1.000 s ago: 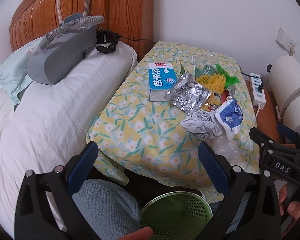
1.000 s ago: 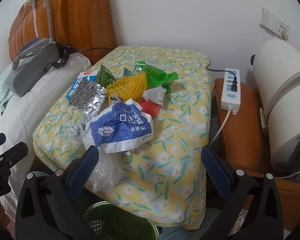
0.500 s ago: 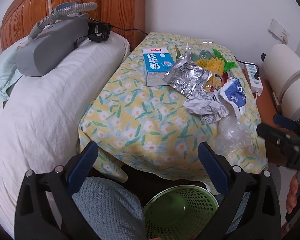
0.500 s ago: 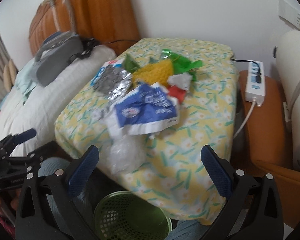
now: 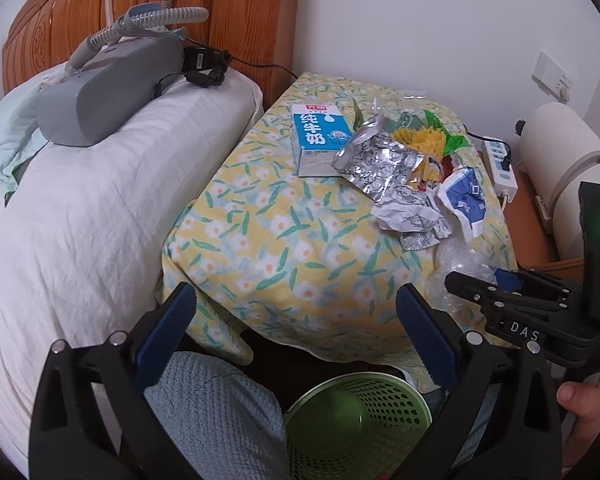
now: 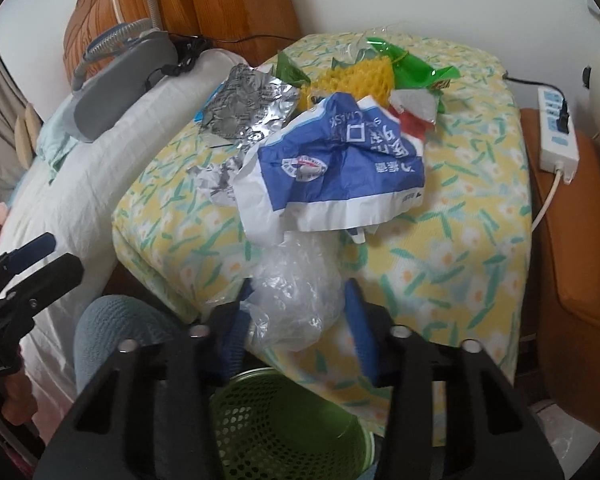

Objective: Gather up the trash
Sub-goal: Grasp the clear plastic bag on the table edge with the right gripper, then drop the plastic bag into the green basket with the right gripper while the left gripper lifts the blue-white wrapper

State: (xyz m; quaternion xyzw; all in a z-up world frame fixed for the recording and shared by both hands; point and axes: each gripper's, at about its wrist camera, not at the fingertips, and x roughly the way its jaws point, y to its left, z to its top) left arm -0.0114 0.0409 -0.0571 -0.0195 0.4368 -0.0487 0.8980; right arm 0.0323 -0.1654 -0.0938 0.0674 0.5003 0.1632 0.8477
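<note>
A pile of trash lies on the floral-cloth table (image 5: pixel 283 232): a blue milk carton (image 5: pixel 320 140), a foil blister sheet (image 5: pixel 380 164), crumpled paper (image 5: pixel 408 216), a blue-and-white mask packet (image 6: pixel 336 168), yellow foam net (image 6: pixel 356 76) and a green wrapper (image 6: pixel 416 68). Crumpled clear plastic (image 6: pixel 295 300) hangs at the table's near edge. My right gripper (image 6: pixel 297 304) has its jaws closing on this plastic, one blue pad on each side, pressing it. My left gripper (image 5: pixel 295 300) is open and holds nothing, above the green mesh basket (image 5: pixel 360 378) on the floor below the table edge.
A bed with a white pillow (image 5: pixel 99 208) and a grey hosed device (image 5: pixel 107 92) lies left of the table. Right of the table, a power strip (image 6: pixel 558 136) rests on an orange stool (image 6: pixel 572 240), with a white cylinder (image 5: pixel 560 152) behind. A knee in blue-grey knit (image 5: pixel 211 412) is beside the basket.
My right gripper has dropped to the table's near edge and its jaws have come in from wide open onto the clear plastic. My left gripper stays open, slightly lower.
</note>
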